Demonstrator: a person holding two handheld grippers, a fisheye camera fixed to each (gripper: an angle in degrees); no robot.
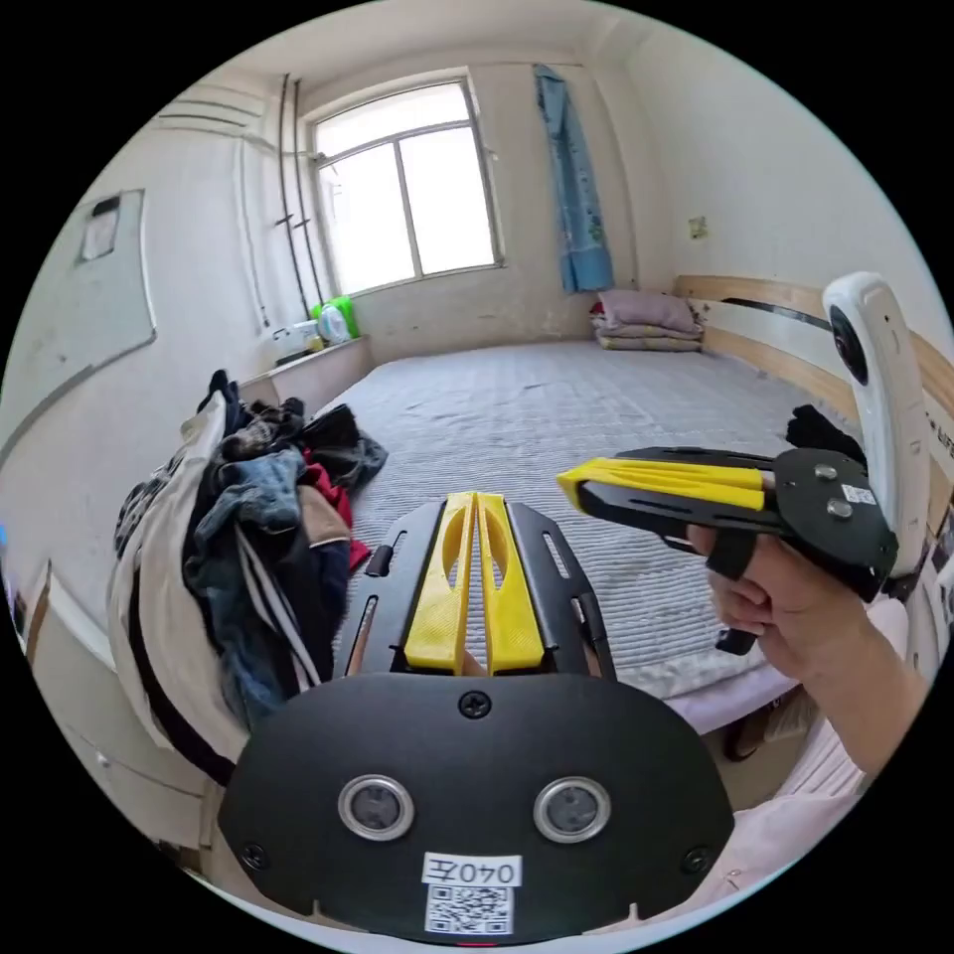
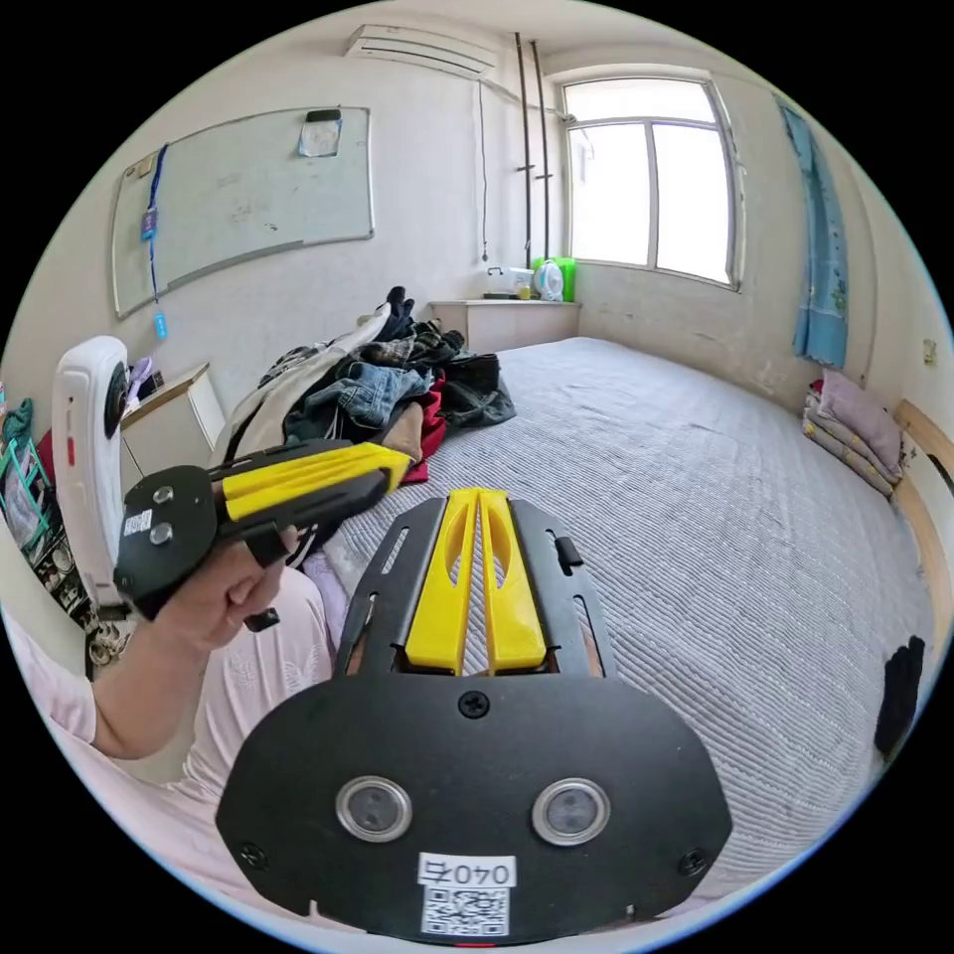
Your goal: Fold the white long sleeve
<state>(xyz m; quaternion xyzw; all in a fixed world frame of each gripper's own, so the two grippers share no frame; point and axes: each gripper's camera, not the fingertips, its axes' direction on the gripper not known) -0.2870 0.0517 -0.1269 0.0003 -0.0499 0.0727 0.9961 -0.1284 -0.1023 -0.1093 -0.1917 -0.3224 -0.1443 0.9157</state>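
Observation:
A heap of mixed clothes (image 1: 248, 537) lies at the left edge of the grey striped bed (image 1: 556, 417). A white garment with a dark stripe (image 1: 149, 596) drapes over the heap's near side; I cannot tell whether it is the long sleeve. My left gripper (image 1: 475, 497) is held in the air above the bed's near edge, yellow jaws shut with nothing between them. My right gripper (image 1: 568, 482), held in a hand, hovers beside it, also shut and holding nothing. In the right gripper view the right gripper (image 2: 477, 494) points over the bed (image 2: 696, 477), with the left gripper (image 2: 400, 459) in front of the heap (image 2: 378, 393).
Folded blankets (image 1: 646, 323) sit by the headboard at the bed's far end. A small black item (image 2: 902, 686) lies on the bed's right side. A low cabinet (image 2: 507, 323) stands under the window, and a whiteboard (image 2: 238, 194) hangs on the wall.

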